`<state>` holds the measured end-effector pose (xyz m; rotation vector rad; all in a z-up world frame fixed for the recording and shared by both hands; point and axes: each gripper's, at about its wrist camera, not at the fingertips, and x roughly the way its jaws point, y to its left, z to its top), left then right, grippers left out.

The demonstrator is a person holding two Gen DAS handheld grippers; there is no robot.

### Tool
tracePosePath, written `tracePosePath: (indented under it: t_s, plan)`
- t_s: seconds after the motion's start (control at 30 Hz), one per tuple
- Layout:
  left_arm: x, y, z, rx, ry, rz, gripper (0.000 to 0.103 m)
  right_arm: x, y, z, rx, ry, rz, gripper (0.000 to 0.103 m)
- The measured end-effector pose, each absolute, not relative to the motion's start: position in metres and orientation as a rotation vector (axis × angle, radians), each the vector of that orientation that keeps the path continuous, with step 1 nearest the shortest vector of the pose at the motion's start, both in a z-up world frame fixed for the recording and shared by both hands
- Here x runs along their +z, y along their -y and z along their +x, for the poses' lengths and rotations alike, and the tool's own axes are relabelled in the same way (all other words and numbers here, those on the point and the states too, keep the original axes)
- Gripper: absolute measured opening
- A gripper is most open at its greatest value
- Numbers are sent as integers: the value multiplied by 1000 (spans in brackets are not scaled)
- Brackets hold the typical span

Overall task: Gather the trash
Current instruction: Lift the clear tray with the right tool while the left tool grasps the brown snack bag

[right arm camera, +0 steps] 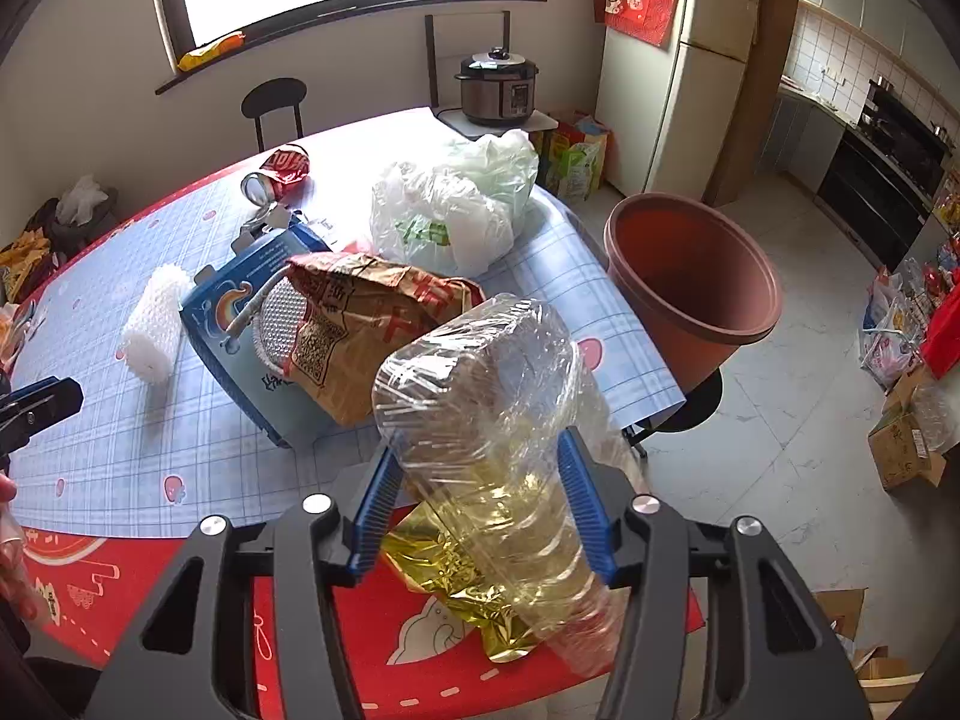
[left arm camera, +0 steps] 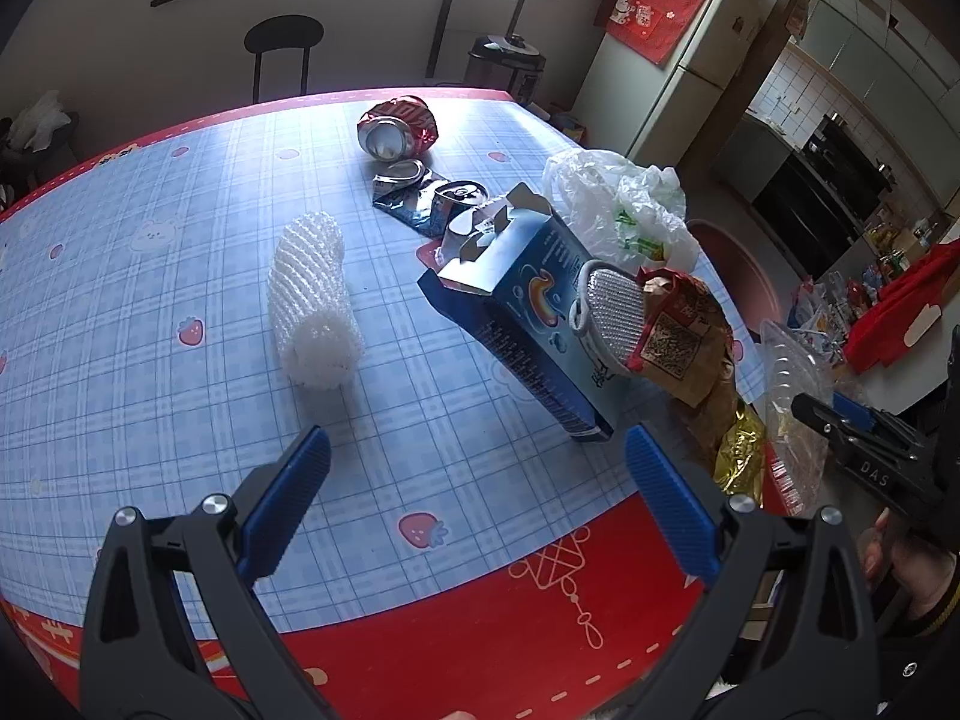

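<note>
My right gripper (right arm camera: 480,444) is shut on a crumpled clear plastic container (right arm camera: 480,372), held off the table's near right corner above a gold foil wrapper (right arm camera: 456,588). In the left wrist view that container (left arm camera: 792,396) shows at the right edge. My left gripper (left arm camera: 477,438) stands open over the tablecloth with nothing between its fingers. Beyond it lie a white foam net sleeve (left arm camera: 312,306), a blue carton (left arm camera: 528,324) on its side, a brown paper bag (left arm camera: 684,336), a crushed red can (left arm camera: 399,126), a flattened silver-blue can (left arm camera: 420,195) and a white plastic bag (left arm camera: 624,210).
A reddish-brown bin (right arm camera: 690,276) stands on a stool just past the table's right edge. The table (right arm camera: 150,450) has a blue checked cloth with a red border. A chair, a pressure cooker (right arm camera: 498,87) and a fridge stand behind. Boxes and bags line the floor at the right.
</note>
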<state>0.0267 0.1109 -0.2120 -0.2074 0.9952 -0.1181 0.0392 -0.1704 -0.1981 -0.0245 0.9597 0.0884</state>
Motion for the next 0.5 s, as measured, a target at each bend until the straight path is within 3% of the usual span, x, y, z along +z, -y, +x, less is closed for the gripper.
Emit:
tracePosePath:
  t_s: [0.13, 0.4, 0.5]
  plan:
    - [-212, -108, 30, -125, -996, -205, 97, -188, 178, 38, 80, -934, -3, 45]
    - [-214, -108, 31, -133, -997, -210, 96, -178, 191, 40, 57, -911, 10, 19]
    - [-214, -109, 32, -134, -997, -214, 96, -178, 195, 41, 52, -910, 26, 14]
